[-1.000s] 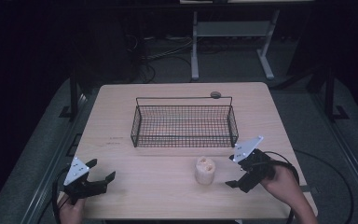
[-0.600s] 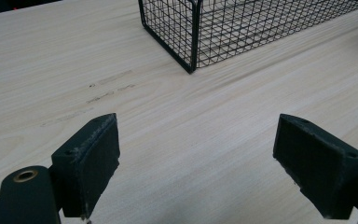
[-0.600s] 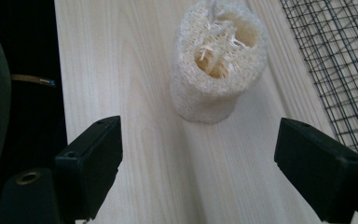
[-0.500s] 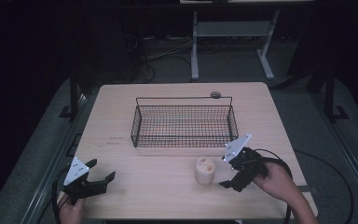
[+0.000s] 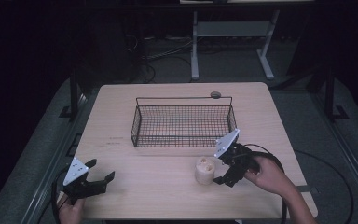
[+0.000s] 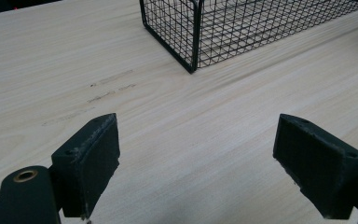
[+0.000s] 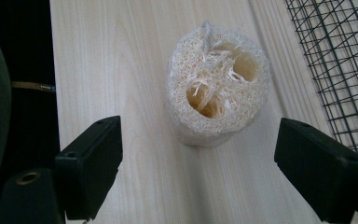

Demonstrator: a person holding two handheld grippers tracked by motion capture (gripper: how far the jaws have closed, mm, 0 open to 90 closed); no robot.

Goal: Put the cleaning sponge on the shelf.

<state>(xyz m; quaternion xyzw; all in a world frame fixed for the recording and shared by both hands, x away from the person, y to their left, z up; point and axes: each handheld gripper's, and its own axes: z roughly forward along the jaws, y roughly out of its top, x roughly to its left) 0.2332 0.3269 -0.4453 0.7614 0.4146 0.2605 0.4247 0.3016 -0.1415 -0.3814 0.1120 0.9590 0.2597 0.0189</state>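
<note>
A cream loofah piece (image 5: pixel 204 170), a short cylinder with holes in its top, stands upright on the wooden table (image 5: pixel 168 191) in front of the black wire basket (image 5: pixel 184 121). My right gripper (image 5: pixel 218 169) is open just right of the loofah, with its jaws pointing at it. In the right gripper view the loofah (image 7: pixel 216 100) sits ahead of the open jaws and slightly beyond their tips, not touched by my right gripper (image 7: pixel 198 172). My left gripper (image 5: pixel 102 169) rests open at the table's front left, and nothing is between the jaws of my left gripper (image 6: pixel 196 172).
The wire basket (image 6: pixel 261 28) is empty and stands at the table's middle. Its mesh wall (image 7: pixel 345 60) is close to the right jaw. A small dark round object (image 5: pixel 215 94) lies at the far edge. Cables trail from both grippers.
My right gripper has moved left toward the loofah and now stands right beside it. The left gripper and the loofah have stayed put.
</note>
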